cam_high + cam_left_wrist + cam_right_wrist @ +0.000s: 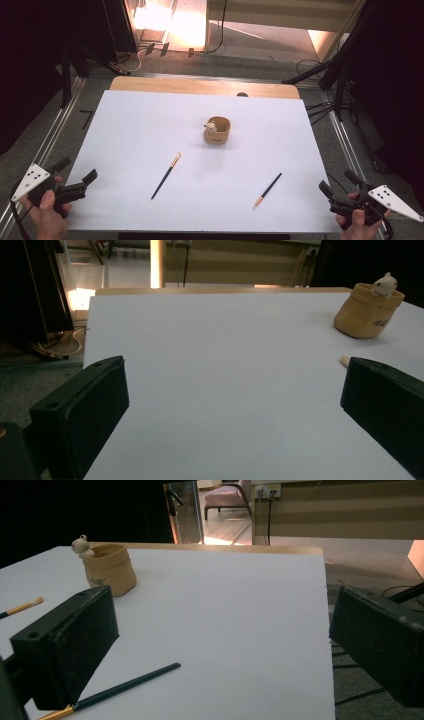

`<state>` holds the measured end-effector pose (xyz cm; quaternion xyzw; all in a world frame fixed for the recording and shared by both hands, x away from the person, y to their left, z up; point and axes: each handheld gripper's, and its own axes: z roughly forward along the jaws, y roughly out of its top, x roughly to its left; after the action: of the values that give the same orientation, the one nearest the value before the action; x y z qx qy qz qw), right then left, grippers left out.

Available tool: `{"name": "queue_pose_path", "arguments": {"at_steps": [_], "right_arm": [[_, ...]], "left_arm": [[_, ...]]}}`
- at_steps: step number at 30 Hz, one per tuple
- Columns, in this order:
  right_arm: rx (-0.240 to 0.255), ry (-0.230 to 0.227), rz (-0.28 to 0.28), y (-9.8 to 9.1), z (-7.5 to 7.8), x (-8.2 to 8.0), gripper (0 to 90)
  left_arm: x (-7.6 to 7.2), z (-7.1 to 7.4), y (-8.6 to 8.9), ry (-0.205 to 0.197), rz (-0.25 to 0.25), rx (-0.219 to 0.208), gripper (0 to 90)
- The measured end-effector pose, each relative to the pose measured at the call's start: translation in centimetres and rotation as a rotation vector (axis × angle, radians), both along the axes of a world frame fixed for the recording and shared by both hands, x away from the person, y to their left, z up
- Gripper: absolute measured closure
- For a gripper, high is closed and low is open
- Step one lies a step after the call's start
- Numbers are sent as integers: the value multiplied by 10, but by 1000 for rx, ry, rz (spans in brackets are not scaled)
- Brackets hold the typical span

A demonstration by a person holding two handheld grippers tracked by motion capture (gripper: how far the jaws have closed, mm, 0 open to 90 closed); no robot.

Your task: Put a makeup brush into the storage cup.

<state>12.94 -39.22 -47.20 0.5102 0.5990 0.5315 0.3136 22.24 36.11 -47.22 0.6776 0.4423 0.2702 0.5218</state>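
Near the middle of the bench (130,125), slightly toward its far edge, stands a small tan pot (217,131) with a little white figure on its rim. Two brushes lie flat on the white sheet in front of it, well apart from each other and from the pot: the left brush (166,175) slants with its pale tip toward the pot, and the right brush (267,190) slants with its gold end toward the near edge.

Wide bare sheet lies on all sides of the pot and between the brushes.

The left hand-held gripper (76,172) hovers at the near left corner, over the sheet's edge, its jaws spread wide with nothing between them; in the left gripper view the left brush's tip shows just beside one jaw. The right hand-held gripper (339,182) sits at the near right corner, just off the sheet's right edge, jaws likewise released and empty, with the right brush lying near its left jaw in the right gripper view.
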Motion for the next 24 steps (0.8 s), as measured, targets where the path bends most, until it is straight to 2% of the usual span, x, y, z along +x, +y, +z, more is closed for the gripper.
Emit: {"name": "queue_pose_path", "arguments": {"at_steps": [12,24], "right_arm": [[0,9,24,2,2,0,0],[-50,29,89,11,4,3,0]], "left_arm": [[0,0,-2,2,-2,2,0],[1,-1,-5,8,-12,2,0]]}}
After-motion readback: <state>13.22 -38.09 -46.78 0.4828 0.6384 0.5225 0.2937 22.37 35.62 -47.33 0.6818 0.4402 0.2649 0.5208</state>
